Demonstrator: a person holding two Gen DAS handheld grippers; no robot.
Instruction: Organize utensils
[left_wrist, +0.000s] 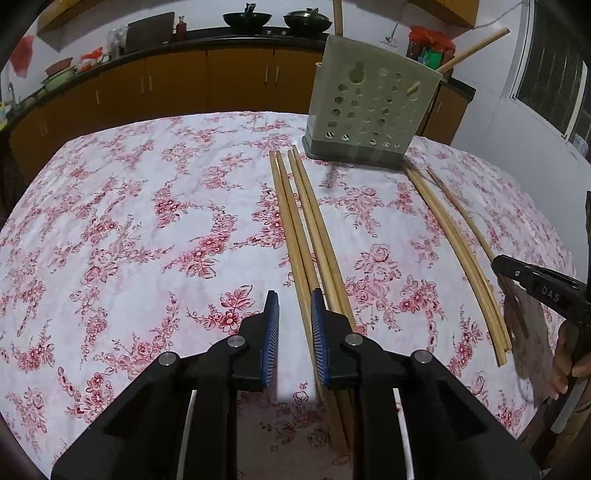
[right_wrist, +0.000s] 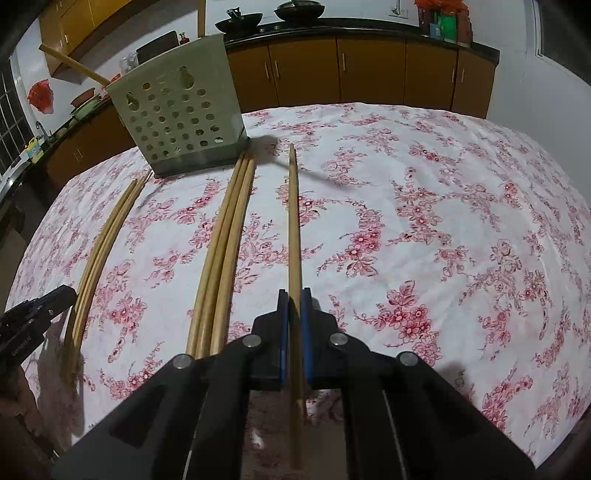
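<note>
A grey perforated utensil holder (left_wrist: 369, 110) stands at the table's far side with two chopsticks (left_wrist: 476, 48) leaning out of it; it also shows in the right wrist view (right_wrist: 177, 114). Several wooden chopsticks (left_wrist: 306, 229) lie in a bundle in front of my left gripper (left_wrist: 294, 306), which is open, one stick running between its blue pads. More chopsticks (left_wrist: 458, 254) lie to the right. My right gripper (right_wrist: 294, 306) is shut on a single chopstick (right_wrist: 293, 221) that points toward the holder. Three chopsticks (right_wrist: 225, 243) lie left of it.
The table wears a white cloth with red flowers (left_wrist: 147, 229). Orange kitchen cabinets (right_wrist: 369, 70) with a dark counter and pans run behind. The other gripper shows at the frame edge (left_wrist: 543, 291), and in the right wrist view (right_wrist: 37, 317).
</note>
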